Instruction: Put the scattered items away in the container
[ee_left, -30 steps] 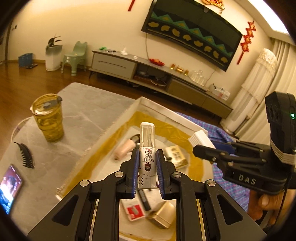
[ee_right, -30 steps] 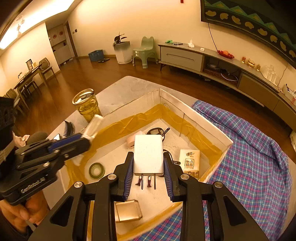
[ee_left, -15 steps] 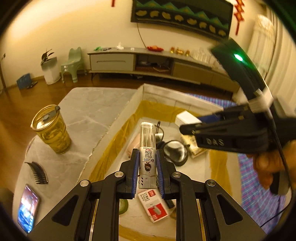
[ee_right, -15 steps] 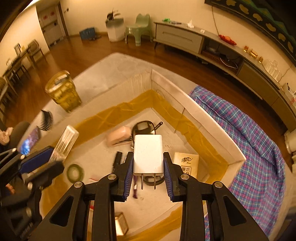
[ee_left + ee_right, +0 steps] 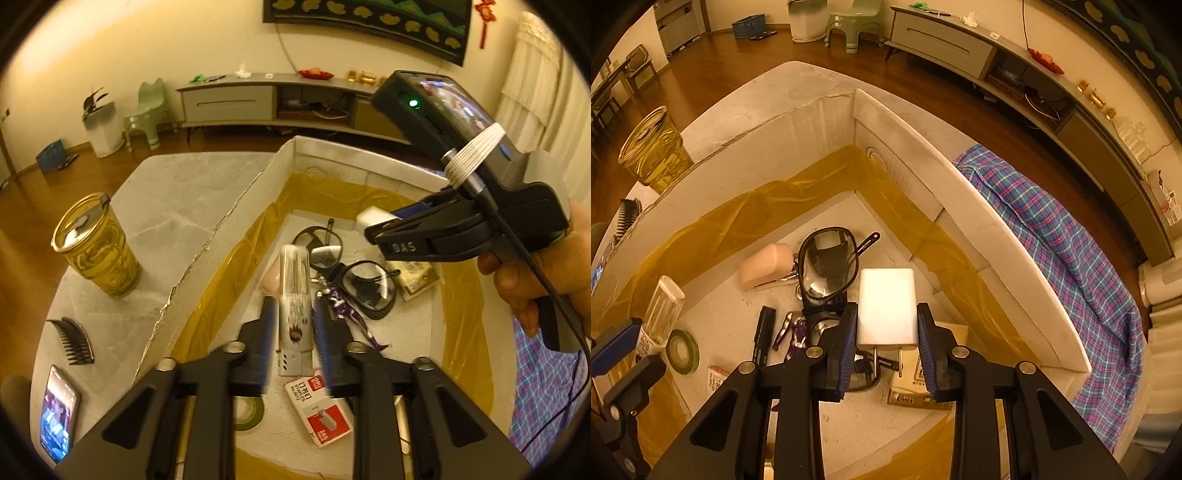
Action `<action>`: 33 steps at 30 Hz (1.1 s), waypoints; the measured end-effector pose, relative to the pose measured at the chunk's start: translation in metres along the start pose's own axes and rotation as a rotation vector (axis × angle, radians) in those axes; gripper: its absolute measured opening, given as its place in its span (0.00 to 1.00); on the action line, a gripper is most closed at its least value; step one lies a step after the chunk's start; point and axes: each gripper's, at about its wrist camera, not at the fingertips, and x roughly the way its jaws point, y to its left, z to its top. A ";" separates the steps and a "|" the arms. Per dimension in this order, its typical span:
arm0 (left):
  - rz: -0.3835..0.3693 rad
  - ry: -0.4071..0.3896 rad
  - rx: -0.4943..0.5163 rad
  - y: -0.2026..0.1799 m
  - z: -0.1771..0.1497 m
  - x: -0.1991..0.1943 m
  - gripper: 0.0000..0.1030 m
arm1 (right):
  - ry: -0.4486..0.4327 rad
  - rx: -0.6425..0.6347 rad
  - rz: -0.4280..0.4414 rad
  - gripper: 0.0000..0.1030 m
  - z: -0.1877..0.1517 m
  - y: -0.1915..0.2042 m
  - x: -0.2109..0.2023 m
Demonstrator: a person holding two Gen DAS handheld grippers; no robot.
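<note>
A white foam box (image 5: 221, 236) (image 5: 923, 162) lined with yellow tape holds glasses (image 5: 827, 262), a pink block (image 5: 764, 264), a purple figure (image 5: 794, 332), a green tape roll (image 5: 683, 350), a staples box (image 5: 321, 413) and a tea packet (image 5: 916, 387). My left gripper (image 5: 293, 325) hovers over the box; its blurred jaws stand slightly apart from a clear toothpick tube (image 5: 294, 295) between them. My right gripper (image 5: 886, 332) is shut on a white charger plug (image 5: 886, 306) above the box, prongs toward me.
On the grey marble table (image 5: 177, 199) left of the box stand a gold-tinted cup (image 5: 96, 247), a black comb (image 5: 74, 339) and a lit phone (image 5: 59, 410). A blue plaid cloth (image 5: 1071, 258) lies right of the box. My right gripper (image 5: 376, 221) crosses the left wrist view.
Both grippers moved lower and further over the box. The left jaws have spread from the toothpick tube, which looks blurred. The right gripper still clamps the plug.
</note>
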 end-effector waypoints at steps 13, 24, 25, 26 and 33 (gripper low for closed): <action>-0.015 -0.018 -0.080 0.015 0.004 -0.009 0.40 | -0.021 0.003 0.006 0.32 -0.007 0.003 -0.014; -0.030 -0.048 -0.080 0.006 0.002 -0.037 0.40 | -0.040 -0.007 0.035 0.33 -0.029 0.008 -0.039; -0.030 -0.051 -0.080 0.005 0.002 -0.040 0.41 | -0.041 -0.009 0.036 0.33 -0.031 0.008 -0.042; -0.031 -0.053 -0.079 0.004 0.001 -0.043 0.41 | -0.043 -0.011 0.037 0.34 -0.035 0.007 -0.045; -0.025 -0.070 -0.055 -0.006 -0.004 -0.068 0.41 | -0.085 -0.084 0.043 0.38 -0.076 0.021 -0.083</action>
